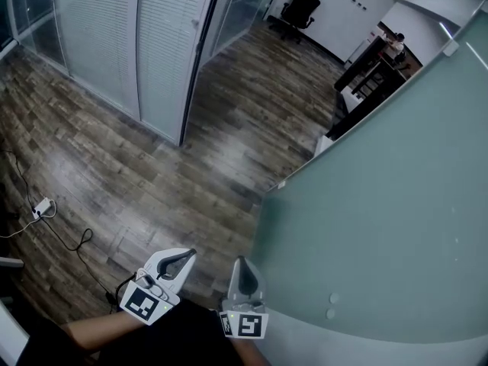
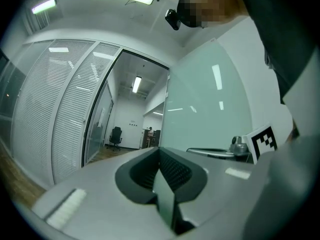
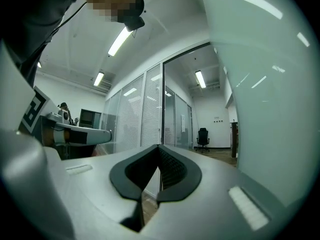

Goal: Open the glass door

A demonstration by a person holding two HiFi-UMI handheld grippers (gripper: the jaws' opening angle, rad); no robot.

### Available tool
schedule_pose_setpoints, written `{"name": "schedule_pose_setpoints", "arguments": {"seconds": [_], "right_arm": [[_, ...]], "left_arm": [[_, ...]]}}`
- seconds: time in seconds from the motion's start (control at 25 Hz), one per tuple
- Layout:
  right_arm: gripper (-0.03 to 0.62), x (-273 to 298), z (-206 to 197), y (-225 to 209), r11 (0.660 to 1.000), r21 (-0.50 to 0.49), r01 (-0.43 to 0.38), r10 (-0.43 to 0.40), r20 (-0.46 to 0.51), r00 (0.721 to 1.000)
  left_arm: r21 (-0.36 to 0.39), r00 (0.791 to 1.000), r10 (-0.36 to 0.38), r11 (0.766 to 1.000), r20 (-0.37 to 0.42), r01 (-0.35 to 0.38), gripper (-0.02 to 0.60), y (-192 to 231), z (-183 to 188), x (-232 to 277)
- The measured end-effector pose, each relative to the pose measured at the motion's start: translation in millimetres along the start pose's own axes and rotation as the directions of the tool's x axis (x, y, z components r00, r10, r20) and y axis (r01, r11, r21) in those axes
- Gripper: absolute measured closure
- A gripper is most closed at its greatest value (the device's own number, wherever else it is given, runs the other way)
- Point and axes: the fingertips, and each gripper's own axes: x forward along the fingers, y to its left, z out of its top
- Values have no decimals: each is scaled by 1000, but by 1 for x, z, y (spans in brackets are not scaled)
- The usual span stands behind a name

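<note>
The frosted glass door (image 1: 381,204) fills the right of the head view, swung out over the wooden floor, its free edge near the frame's middle. My left gripper (image 1: 188,255) and right gripper (image 1: 241,263) hover side by side at the bottom, just left of the door's lower edge, touching nothing. Both are shut with nothing between the jaws. The left gripper view has its closed tips (image 2: 160,150) aimed past the door (image 2: 210,109) toward the corridor. From the right gripper view, the shut jaws (image 3: 160,148) point down the corridor with the door (image 3: 265,84) close on the right.
Partitions with white blinds (image 1: 137,44) line the left side. A black office chair (image 1: 300,10) stands far down the corridor, and a person (image 1: 396,46) is at desks beyond the door. A cable with a white adapter (image 1: 42,208) lies on the floor at left.
</note>
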Motion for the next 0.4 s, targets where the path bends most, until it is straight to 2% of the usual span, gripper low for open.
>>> {"name": "schedule_pose_setpoints", "arguments": {"seconds": [0.4], "right_arm": [[594,21,12,5,999,-30,9,-9,4,1000]], "left_arm": [[0,999,-27,1000,41,27,581,15,15,9]]}}
